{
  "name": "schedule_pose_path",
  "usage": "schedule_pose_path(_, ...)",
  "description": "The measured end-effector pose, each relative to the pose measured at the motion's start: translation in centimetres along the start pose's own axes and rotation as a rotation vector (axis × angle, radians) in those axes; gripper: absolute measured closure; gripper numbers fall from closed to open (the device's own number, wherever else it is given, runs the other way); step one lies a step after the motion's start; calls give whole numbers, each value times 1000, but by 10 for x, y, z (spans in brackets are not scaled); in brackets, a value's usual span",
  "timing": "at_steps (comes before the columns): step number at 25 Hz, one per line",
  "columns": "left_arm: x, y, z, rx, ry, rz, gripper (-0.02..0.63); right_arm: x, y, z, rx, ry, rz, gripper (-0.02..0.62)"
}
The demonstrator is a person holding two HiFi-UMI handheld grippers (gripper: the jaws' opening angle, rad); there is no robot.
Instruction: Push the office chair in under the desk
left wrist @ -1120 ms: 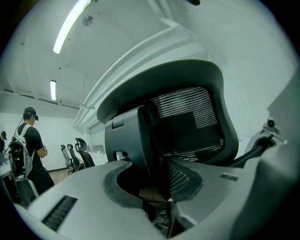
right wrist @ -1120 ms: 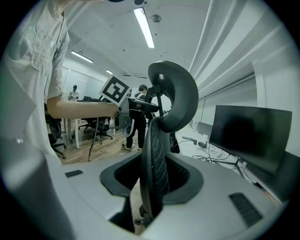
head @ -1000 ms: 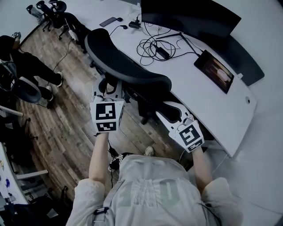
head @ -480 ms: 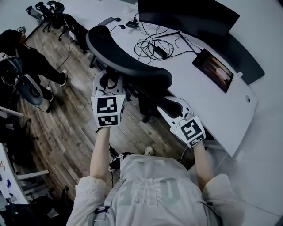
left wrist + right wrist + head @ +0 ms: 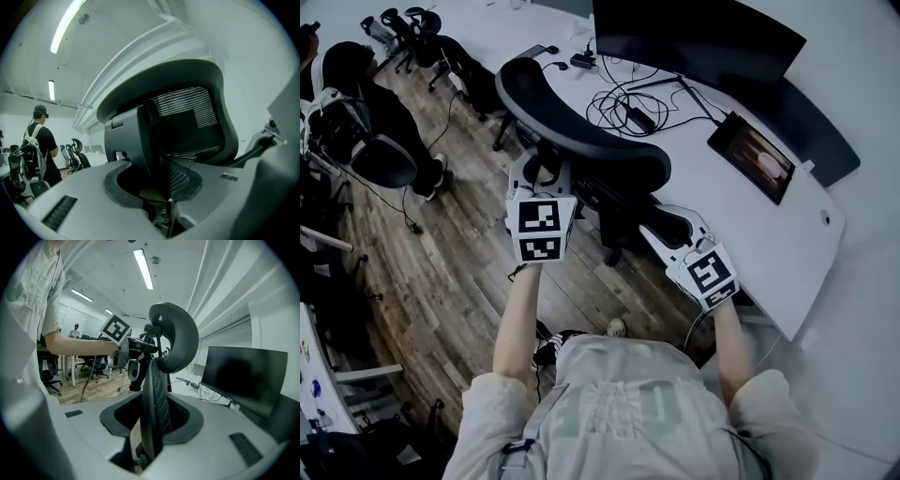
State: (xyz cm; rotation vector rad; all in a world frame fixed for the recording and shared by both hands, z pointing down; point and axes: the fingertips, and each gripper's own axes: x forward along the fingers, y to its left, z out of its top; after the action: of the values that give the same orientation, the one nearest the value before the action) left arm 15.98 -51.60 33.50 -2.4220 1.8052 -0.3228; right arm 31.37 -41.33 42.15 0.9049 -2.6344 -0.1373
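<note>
My left fingers point(image 5: 84, 197) and right fingers point(image 5: 225, 437) each pinch a back edge of the chair point(image 5: 581, 141), which has rolled slightly closer to the tabletop point(image 5: 741, 234), so the push looks nearly finished.

- White curved desk point(image 5: 769, 234), its front edge running from the far left to the near right.
- Dark monitor point(image 5: 694, 37) along the back edge.
- Tangle of black cables point(image 5: 623, 103) mid-desk, in front of the monitor.
- Tablet point(image 5: 757, 155) near the front edge, toward the right end.
- Phone point(image 5: 528, 49) at the far left end.
- Wood-plank floor point(image 5: 441, 272); an office chair point(image 5: 581, 141) stands on it at the desk's front edge.
</note>
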Motion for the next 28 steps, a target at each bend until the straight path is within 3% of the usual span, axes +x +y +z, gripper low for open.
schedule_pose_path(12,24,-16,6,0,-6,0,494,-5,-32,-5,-25,5,-27,459)
schedule_pose_path(28,27,-12,6,-4,6,-4,497,-1,-33,-7,-9,12,-29,459)
